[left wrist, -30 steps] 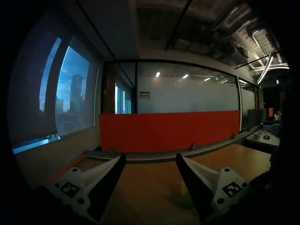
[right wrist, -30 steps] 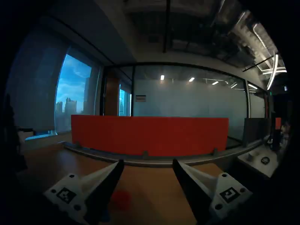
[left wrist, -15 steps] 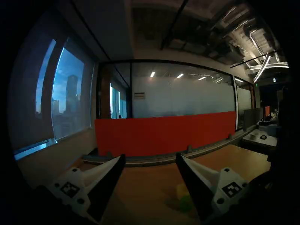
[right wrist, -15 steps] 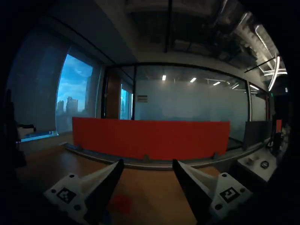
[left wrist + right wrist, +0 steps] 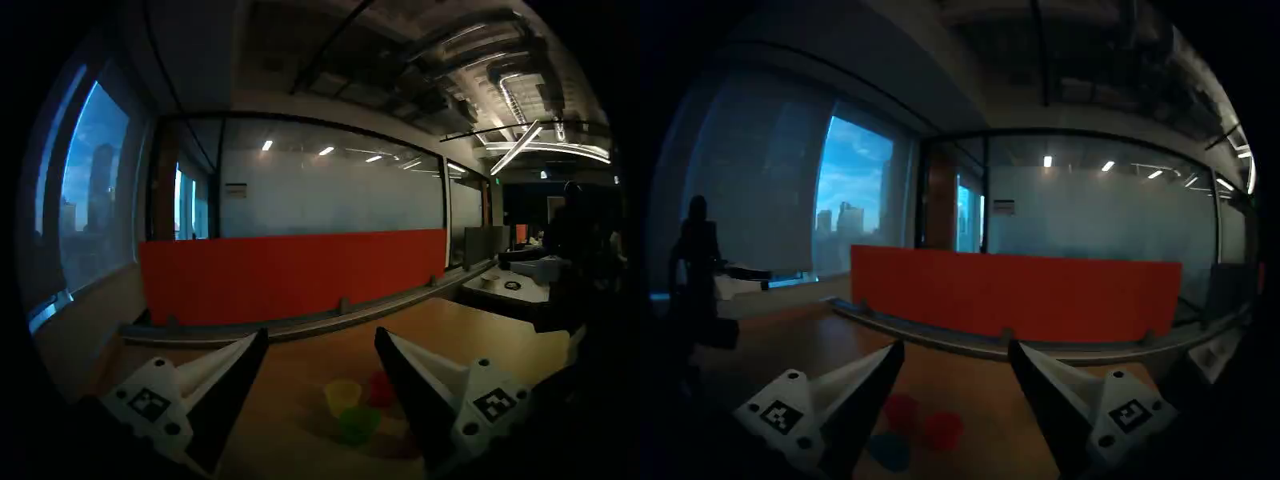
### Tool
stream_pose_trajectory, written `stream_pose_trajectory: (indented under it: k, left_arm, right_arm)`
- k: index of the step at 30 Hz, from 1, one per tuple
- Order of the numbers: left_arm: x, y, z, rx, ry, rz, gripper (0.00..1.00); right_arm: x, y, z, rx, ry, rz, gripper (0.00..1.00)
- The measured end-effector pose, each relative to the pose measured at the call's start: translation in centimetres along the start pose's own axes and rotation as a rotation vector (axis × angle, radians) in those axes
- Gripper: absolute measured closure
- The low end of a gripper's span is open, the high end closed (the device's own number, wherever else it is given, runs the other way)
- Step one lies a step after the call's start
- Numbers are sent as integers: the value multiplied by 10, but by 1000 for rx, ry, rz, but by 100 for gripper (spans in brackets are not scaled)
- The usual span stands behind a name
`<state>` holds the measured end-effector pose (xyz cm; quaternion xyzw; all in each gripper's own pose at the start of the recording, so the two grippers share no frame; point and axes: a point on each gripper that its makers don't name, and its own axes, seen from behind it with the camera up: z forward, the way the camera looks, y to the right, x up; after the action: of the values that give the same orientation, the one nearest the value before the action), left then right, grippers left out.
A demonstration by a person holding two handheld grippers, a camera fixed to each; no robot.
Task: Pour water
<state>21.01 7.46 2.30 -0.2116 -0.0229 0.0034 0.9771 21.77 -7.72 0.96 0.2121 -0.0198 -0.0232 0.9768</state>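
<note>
In the left gripper view my left gripper [image 5: 320, 346] is open above the wooden table [image 5: 472, 328], nothing between its fingers. Below and just ahead stand a yellow cup [image 5: 342, 394], a green cup [image 5: 358, 423] and a red cup [image 5: 381, 387], close together. In the right gripper view my right gripper [image 5: 955, 356] is open too and holds nothing. Under it on the table [image 5: 816, 344] sit two red cups [image 5: 902, 410] [image 5: 943, 428] and a blue cup [image 5: 890, 450]. The room is dim, so no water can be made out in any cup.
A red partition [image 5: 288, 272] runs along the table's far edge, with a grey rail at its foot. Windows [image 5: 852, 192] lie to the left. A side desk with small items [image 5: 504, 284] stands at the right. A dark stand [image 5: 692, 272] rises at the table's left.
Both grippers have swung and tipped slightly down: the left view turned right, bringing three cups into sight; the right view turned left, showing a second red cup and a blue one.
</note>
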Motion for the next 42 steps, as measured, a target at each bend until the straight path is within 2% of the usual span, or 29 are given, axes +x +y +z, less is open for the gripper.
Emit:
stream_pose_trajectory:
  k: [6, 14, 23, 27, 32, 42]
  left_arm:
    - [-7, 16, 7, -108, -11, -17, 1]
    - [-17, 21, 13, -170, -34, 1, 1]
    - [-43, 26, 20, -240, -127, 46, 1]
    - [-56, 28, 24, -270, -171, 55, 1]
    - [-65, 25, 31, -275, -188, 72, 1]
    - [-102, 28, 43, -298, -243, 83, 1]
  right_arm:
    - [-2, -23, 3, 130, -18, 16, 0]
    - [-3, -40, 6, 216, -37, -18, 0]
    - [-29, -59, 6, 327, -157, -61, 0]
    - [-40, -62, 7, 356, -207, -76, 0]
    - [-56, -62, 8, 369, -254, -98, 0]
    - [-98, -69, 9, 393, -316, -133, 0]
